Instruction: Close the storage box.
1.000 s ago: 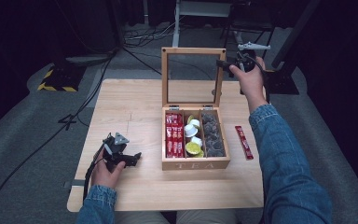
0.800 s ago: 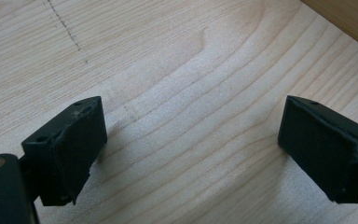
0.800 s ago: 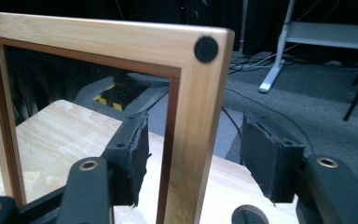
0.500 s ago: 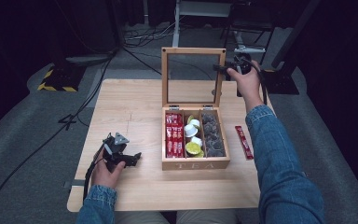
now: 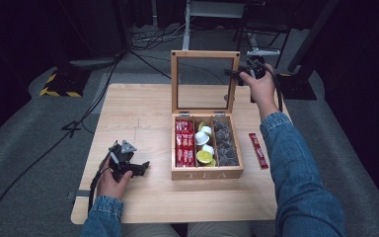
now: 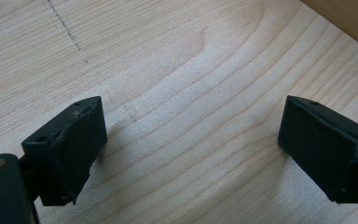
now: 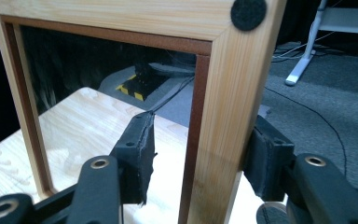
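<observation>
Left gripper (image 5: pixel 137 166) rests low on the table (image 5: pixel 138 113) at the near left, jaws wide with bare wood between them. Box (image 5: pixel 206 172) marked TEA sits just right of it, well apart from those jaws: red packets (image 5: pixel 184 147) in its left compartment, small cups (image 5: pixel 205 148) in the middle, dark pods (image 5: pixel 225 147) at right. One red stick (image 5: pixel 258 150) lies on the table just beside the box's right wall. Lid (image 5: pixel 205 81) stands upright at the far side (glass pane in a wooden frame). Right gripper (image 5: pixel 238 73) straddles the lid's right upright; its jaws have just been closing, one pad against the outer face, the other clear of the inner face (image 7: pixel 137 154).
</observation>
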The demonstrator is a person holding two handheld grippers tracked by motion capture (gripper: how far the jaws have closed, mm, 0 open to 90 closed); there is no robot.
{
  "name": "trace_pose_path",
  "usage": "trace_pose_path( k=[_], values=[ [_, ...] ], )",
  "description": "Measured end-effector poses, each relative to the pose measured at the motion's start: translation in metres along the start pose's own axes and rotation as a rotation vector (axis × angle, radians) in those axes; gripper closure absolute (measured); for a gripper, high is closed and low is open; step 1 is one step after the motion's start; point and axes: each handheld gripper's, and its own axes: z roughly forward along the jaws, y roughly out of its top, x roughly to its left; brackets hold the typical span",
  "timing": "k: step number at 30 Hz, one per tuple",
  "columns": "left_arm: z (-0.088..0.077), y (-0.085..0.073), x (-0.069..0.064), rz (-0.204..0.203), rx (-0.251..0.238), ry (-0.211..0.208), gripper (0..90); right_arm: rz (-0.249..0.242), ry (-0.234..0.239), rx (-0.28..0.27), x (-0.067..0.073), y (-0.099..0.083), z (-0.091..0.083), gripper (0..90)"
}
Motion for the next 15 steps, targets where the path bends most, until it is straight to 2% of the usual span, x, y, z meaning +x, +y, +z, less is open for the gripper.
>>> trace_pose_path(
  k=[7,15],
  values=[
    [0.000,0.000,0.000,-0.002,0.001,-0.001,8.2,-0.027,0.011,0.026,0.010,0.003,-0.017,49.5],
    [0.000,0.000,0.000,-0.001,0.002,-0.001,8.2,-0.046,0.046,-0.009,0.023,-0.005,-0.044,51.8]
  ],
)
